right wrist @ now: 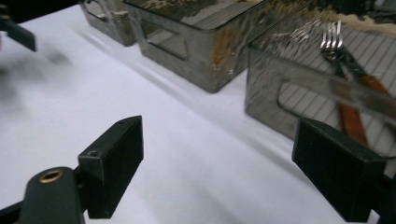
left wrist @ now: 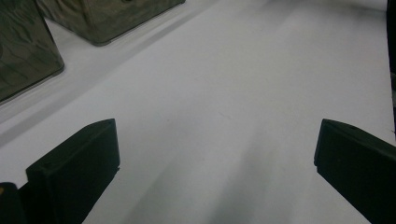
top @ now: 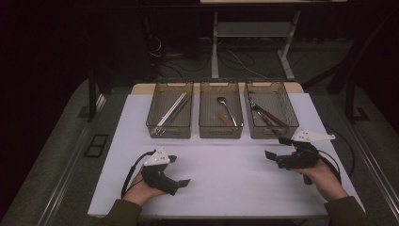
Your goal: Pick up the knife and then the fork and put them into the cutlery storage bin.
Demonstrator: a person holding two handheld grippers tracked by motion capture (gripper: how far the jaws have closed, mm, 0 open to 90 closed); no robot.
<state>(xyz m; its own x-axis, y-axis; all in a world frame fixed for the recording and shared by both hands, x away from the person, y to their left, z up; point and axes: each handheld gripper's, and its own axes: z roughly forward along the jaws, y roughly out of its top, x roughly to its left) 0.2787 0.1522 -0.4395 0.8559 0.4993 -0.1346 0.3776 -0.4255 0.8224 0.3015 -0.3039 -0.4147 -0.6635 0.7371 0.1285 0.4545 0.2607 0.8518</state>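
Three smoky see-through bins stand in a row at the back of the white table top (top: 226,174). The left bin (top: 170,133) holds pale chopsticks (top: 173,108). A spoon (top: 226,108) lies in the middle bin (top: 220,133). The right bin (top: 271,133) holds forks (top: 266,115) with brown handles. My left gripper (top: 178,170) rests low at the front left, open and empty (left wrist: 215,158). My right gripper (top: 277,147) is at the right, just in front of the right bin, open with nothing between its fingers (right wrist: 217,168). The forks (right wrist: 334,42) show through that bin's wall.
A person's hands hold both grippers from the near edge. The bin walls (right wrist: 280,93) stand close ahead of the right gripper. Beyond the table are a dark floor, cables and a desk frame (top: 215,42).
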